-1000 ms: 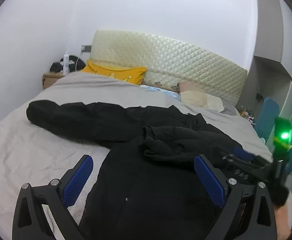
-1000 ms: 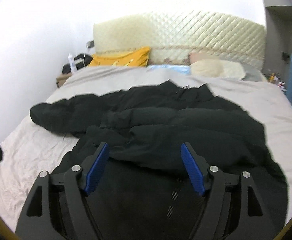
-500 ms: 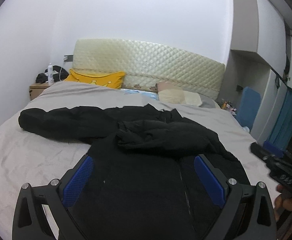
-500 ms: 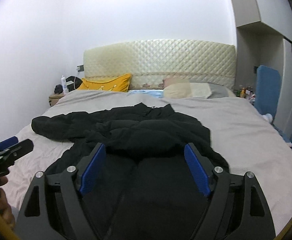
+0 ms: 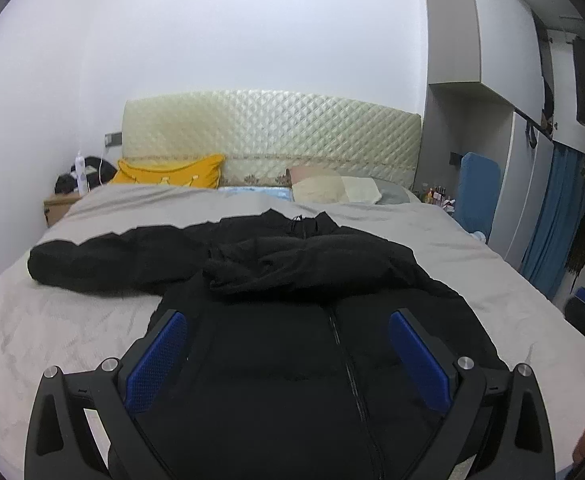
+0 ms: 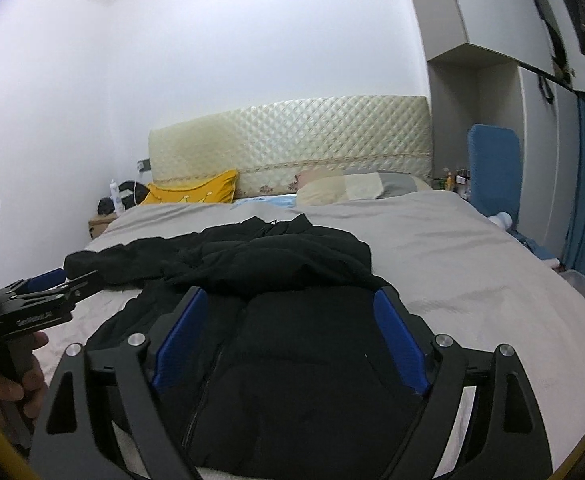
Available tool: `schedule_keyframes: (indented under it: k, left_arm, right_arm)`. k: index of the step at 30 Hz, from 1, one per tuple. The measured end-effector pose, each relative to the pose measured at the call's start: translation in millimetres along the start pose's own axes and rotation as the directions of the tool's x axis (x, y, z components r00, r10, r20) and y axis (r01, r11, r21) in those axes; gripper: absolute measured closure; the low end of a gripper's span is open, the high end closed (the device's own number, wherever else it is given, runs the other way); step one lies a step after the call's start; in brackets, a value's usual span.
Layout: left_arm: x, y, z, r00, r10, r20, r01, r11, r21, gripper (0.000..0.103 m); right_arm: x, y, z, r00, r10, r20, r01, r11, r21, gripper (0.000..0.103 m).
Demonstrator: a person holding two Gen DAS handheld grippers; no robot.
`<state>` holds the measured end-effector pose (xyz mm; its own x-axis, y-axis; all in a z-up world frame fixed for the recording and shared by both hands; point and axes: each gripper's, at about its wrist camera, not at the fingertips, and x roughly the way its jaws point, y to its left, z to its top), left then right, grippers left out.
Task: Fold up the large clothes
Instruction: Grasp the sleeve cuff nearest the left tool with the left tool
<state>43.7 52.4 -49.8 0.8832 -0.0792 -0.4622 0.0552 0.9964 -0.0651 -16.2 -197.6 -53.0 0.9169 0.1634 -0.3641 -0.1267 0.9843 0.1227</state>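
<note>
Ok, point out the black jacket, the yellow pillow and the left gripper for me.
jacket (image 5: 276,364), left wrist view, on the front panel left of the zipper.
yellow pillow (image 5: 172,170), left wrist view, on the middle of its face.
left gripper (image 5: 288,350), left wrist view, midway between its open blue-padded fingertips.

Soft, even indoor light, mostly sharp, with strong fisheye bending and dark corners.

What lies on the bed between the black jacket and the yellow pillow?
Only bare grey bedsheet lies between the black jacket and the yellow pillow; nothing else rests there. The left wrist view shows it best.
</note>
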Motion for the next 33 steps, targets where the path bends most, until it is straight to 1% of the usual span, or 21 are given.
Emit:
schedule_keyframes:
  k: [3, 7, 10, 13, 15, 17, 20, 22, 23, 25, 28, 29, 31, 33]
  left_arm:
    - [-1, -6, 1, 1.000, 0.009, 0.023, -0.010, 0.999, 0.036, 0.001]
    - [-2, -9, 5, 0.999, 0.003, 0.040, -0.005, 0.999, 0.048, 0.001]
    - [-3, -8, 9, 0.998, 0.014, 0.064, -0.018, 0.998, 0.062, 0.001]
    - [1, -7, 16, 0.995, 0.055, 0.083, -0.063, 0.992, 0.110, 0.001]
    - [4, -3, 24, 0.990, 0.101, 0.099, -0.113, 0.985, 0.130, 0.001]
    - [6, 4, 36, 0.989, 0.105, 0.101, -0.119, 0.983, 0.140, 0.001]
    - [8, 22, 60, 0.990, 0.115, 0.085, -0.128, 0.977, 0.169, 0.001]
    - [5, 38, 77, 0.990, 0.105, 0.099, -0.122, 0.976, 0.178, 0.001]
    - [4, 49, 86, 0.989, 0.099, 0.108, -0.117, 0.977, 0.178, 0.001]
    - [6, 72, 108, 0.988, 0.114, 0.104, -0.131, 0.976, 0.176, 0.001]
    - [16, 113, 135, 0.989, 0.132, 0.073, -0.143, 0.974, 0.173, 0.001]
    - [19, 122, 139, 0.988, 0.139, 0.066, -0.148, 0.974, 0.173, 0.001]
    - [27, 153, 150, 0.986, 0.161, 0.040, -0.165, 0.974, 0.156, 0.001]
    - [36, 179, 154, 0.987, 0.159, 0.005, -0.158, 0.979, 0.127, 0.001]
  right_arm:
    - [-12, -2, -11, 1.000, -0.020, 0.020, 0.020, 1.000, -0.009, 0.013]
    - [-19, -3, -27, 0.999, -0.027, 0.020, 0.027, 1.000, 0.004, 0.005]
    - [-19, -4, -33, 0.999, -0.025, 0.023, 0.025, 1.000, 0.000, 0.003]
    - [-13, -3, -35, 0.999, -0.025, 0.037, 0.025, 1.000, -0.015, 0.002]
    - [-8, -4, -38, 0.999, -0.033, 0.034, 0.034, 0.999, -0.016, 0.002]
    - [-7, -3, -41, 0.999, -0.044, 0.031, 0.045, 0.999, -0.024, 0.002]
    - [-8, -3, -44, 0.998, -0.061, 0.029, 0.062, 0.998, -0.027, 0.001]
    - [-9, -4, -44, 0.997, -0.070, 0.031, 0.071, 0.997, -0.024, 0.001]
    - [-8, -4, -44, 0.997, -0.074, 0.030, 0.075, 0.997, -0.021, 0.001]
    - [-7, -5, -45, 0.997, -0.077, 0.025, 0.078, 0.997, -0.012, 0.001]
    - [-5, -2, -48, 0.997, -0.081, 0.017, 0.081, 0.997, -0.011, 0.000]
    - [-3, 1, -49, 0.996, -0.085, 0.011, 0.085, 0.996, -0.019, 0.001]
    - [0, 4, -50, 0.996, -0.086, 0.002, 0.086, 0.996, -0.025, 0.000]
    - [3, 8, -51, 0.996, -0.088, -0.007, 0.088, 0.996, -0.030, 0.001]
